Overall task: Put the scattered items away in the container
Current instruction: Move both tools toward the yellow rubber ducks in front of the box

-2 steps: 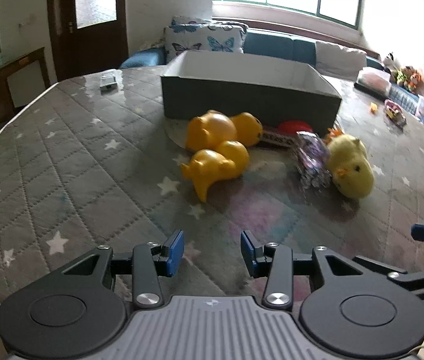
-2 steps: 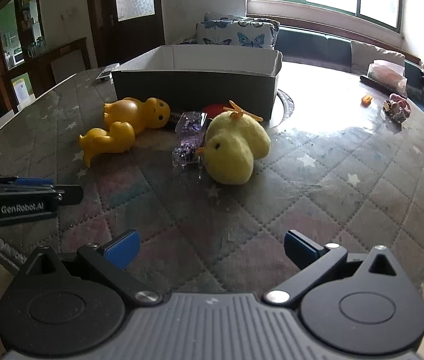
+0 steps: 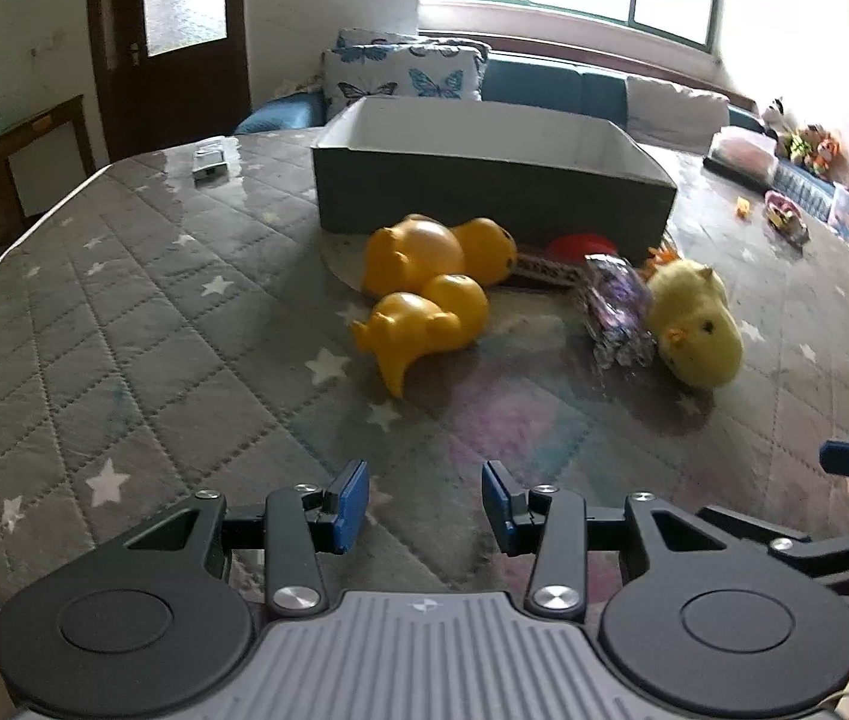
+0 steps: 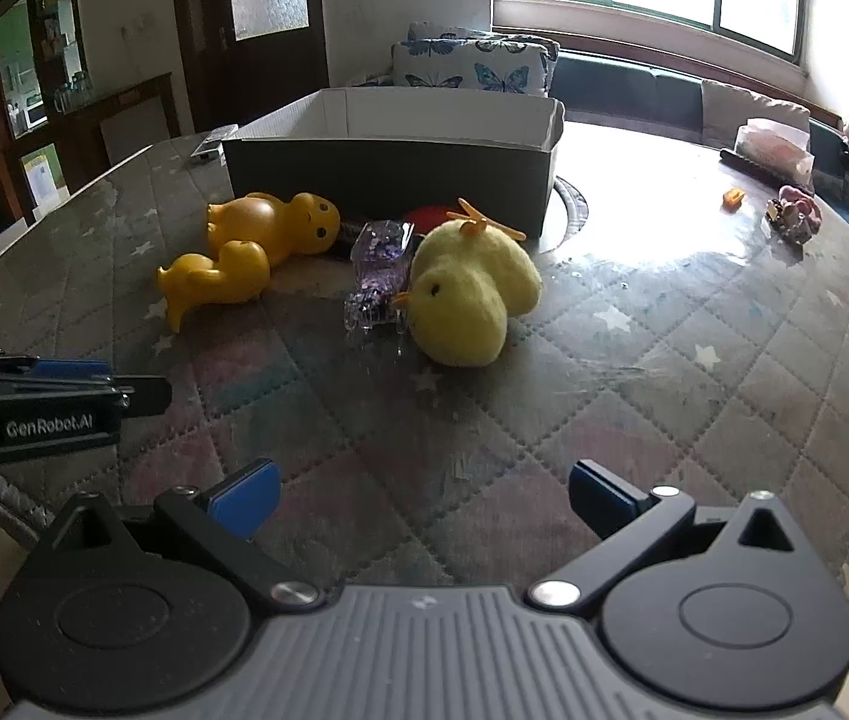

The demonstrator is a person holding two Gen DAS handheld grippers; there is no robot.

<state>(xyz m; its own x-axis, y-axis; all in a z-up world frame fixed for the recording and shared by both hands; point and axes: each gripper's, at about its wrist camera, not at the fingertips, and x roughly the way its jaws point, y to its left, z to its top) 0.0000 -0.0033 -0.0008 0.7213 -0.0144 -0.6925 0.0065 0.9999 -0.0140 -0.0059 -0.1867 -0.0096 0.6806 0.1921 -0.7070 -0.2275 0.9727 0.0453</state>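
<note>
Quilt lies bare between both parted, empty grippers — left gripper, right gripper — and toys beside the box

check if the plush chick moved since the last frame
No. The plush chick lies in the same spot in front of the box, beside the clear purple toy, in both views.
</note>
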